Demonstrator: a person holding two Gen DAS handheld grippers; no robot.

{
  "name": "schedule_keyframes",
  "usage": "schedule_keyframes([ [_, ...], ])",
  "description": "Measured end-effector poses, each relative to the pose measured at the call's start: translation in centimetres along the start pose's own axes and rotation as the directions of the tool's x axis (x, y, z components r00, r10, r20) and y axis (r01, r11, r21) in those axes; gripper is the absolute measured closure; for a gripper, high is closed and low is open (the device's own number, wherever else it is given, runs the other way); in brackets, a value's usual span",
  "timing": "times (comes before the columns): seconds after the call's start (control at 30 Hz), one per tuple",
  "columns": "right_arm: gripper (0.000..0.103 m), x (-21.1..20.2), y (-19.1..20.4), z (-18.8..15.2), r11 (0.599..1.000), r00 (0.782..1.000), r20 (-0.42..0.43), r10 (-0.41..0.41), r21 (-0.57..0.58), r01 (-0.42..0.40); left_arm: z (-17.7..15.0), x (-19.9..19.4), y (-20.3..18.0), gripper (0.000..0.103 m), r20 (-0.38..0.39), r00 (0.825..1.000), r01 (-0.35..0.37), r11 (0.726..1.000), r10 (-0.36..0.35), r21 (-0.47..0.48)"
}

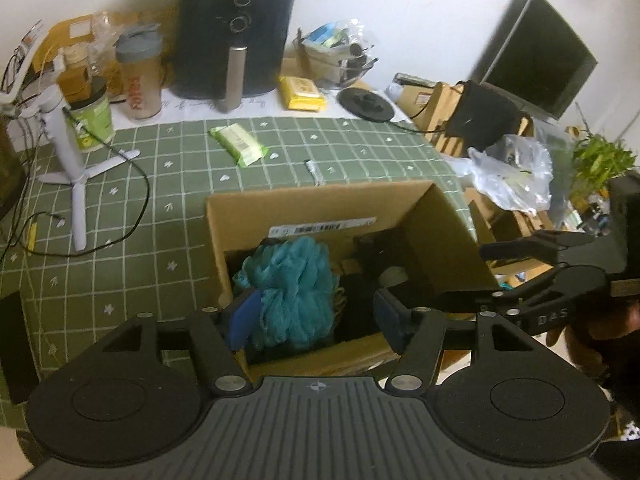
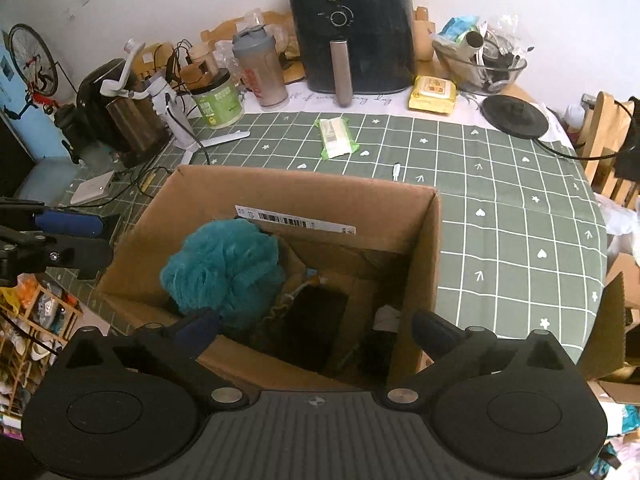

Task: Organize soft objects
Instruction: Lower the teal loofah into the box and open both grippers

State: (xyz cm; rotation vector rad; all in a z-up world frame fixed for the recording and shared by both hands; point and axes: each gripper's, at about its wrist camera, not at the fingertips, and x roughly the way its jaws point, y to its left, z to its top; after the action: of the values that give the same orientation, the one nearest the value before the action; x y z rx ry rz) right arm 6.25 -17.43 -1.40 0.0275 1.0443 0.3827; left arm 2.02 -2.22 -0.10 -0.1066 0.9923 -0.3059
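An open cardboard box [image 1: 436, 228] [image 2: 288, 192] stands on the green checked tablecloth at the table's near edge. A teal bath pouf [image 1: 292, 292] [image 2: 224, 272] lies inside on the left, beside dark items [image 2: 316, 324]. My left gripper [image 1: 316, 320] is open over the box's near rim, its left pad touching or just in front of the pouf. My right gripper [image 2: 316, 332] is open over the box's near side, empty. Each gripper shows at the edge of the other's view.
A green wipes pack [image 2: 336, 136] and a small white item [image 2: 396, 170] lie on the cloth [image 2: 500, 208] behind the box. A black air fryer [image 2: 352, 28], shaker bottle [image 2: 262, 70], green tub, white tripod [image 1: 68, 140] and yellow pack [image 2: 432, 94] stand at the back.
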Motion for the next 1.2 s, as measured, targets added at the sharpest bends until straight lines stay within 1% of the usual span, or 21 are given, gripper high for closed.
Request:
schedule_keyframes([
  [0.17, 0.0, 0.1, 0.3, -0.3, 1.0, 1.0, -0.004, -0.009, -0.009, 0.009, -0.7, 0.0, 0.7, 0.042, -0.009, 1.0, -0.019, 0.999, 0.018, -0.035],
  [0.3, 0.0, 0.0, 0.2, -0.4, 1.0, 1.0, -0.003, -0.012, 0.0, 0.012, -1.2, 0.0, 1.0, 0.041, -0.013, 0.998, -0.067, 0.997, 0.067, -0.039],
  [0.33, 0.0, 0.0, 0.2, -0.4, 1.0, 1.0, -0.003, -0.015, 0.0, 0.015, -1.3, 0.0, 1.1, 0.04, -0.015, 0.997, -0.078, 0.996, 0.077, -0.044],
  [0.4, 0.0, 0.0, 0.3, -0.4, 0.999, 0.999, -0.005, -0.032, -0.006, 0.032, -1.4, 0.1, 1.4, 0.028, -0.023, 0.995, -0.095, 0.994, 0.094, -0.06],
  [0.57, 0.0, -0.1, 0.7, -0.1, 0.991, 0.991, -0.011, -0.13, -0.041, 0.13, -1.4, 0.2, 2.0, 0.024, -0.039, 0.99, -0.138, 0.987, 0.136, -0.079],
  [0.63, 0.0, -0.2, 0.5, 0.0, 0.987, 0.987, -0.008, -0.159, -0.035, 0.159, -1.3, 0.3, 2.1, 0.019, -0.043, 0.988, -0.154, 0.984, 0.15, -0.086],
  [0.67, 0.0, -0.2, 0.3, 0.1, 0.985, 0.985, -0.012, -0.172, -0.034, 0.172, -1.2, 0.4, 2.2, 0.015, -0.046, 0.986, -0.162, 0.983, 0.158, -0.088],
  [0.73, 0.0, -0.1, 0.1, 0.3, 0.98, 0.98, -0.024, -0.196, -0.037, 0.195, -1.1, 0.6, 2.4, 0.014, -0.057, 0.984, -0.174, 0.98, 0.17, -0.094],
  [0.8, 0.0, -0.1, 0.2, 0.5, 0.979, 0.979, -0.042, -0.198, -0.054, 0.196, -0.9, 0.9, 2.7, 0.014, -0.073, 0.983, -0.174, 0.979, 0.167, -0.102],
  [0.93, 0.0, 0.2, 0.4, 0.9, 0.976, 0.976, -0.067, -0.209, -0.078, 0.203, -0.5, 1.5, 2.7, 0.012, -0.098, 0.976, -0.2, 0.977, 0.192, -0.074],
  [1.0, 0.0, 0.4, 0.3, 1.1, 0.973, 0.972, -0.08, -0.222, -0.078, 0.216, -0.2, 1.6, 2.7, 0.002, -0.105, 0.974, -0.209, 0.976, 0.202, -0.067],
  [1.03, 0.0, 0.5, 0.3, 1.2, 0.972, 0.97, -0.085, -0.23, -0.077, 0.223, -0.1, 1.7, 2.7, 0.0, -0.105, 0.973, -0.211, 0.975, 0.204, -0.062],
  [1.13, 0.0, 0.7, 0.1, 1.5, 0.966, 0.962, -0.097, -0.254, -0.073, 0.248, 0.3, 1.9, 2.5, 0.0, -0.109, 0.971, -0.219, 0.975, 0.215, -0.028],
  [1.2, 0.0, 0.9, -0.2, 1.6, 0.967, 0.961, -0.111, -0.252, -0.067, 0.246, 0.7, 2.0, 2.4, 0.0, -0.107, 0.97, -0.221, 0.975, 0.219, -0.006],
])
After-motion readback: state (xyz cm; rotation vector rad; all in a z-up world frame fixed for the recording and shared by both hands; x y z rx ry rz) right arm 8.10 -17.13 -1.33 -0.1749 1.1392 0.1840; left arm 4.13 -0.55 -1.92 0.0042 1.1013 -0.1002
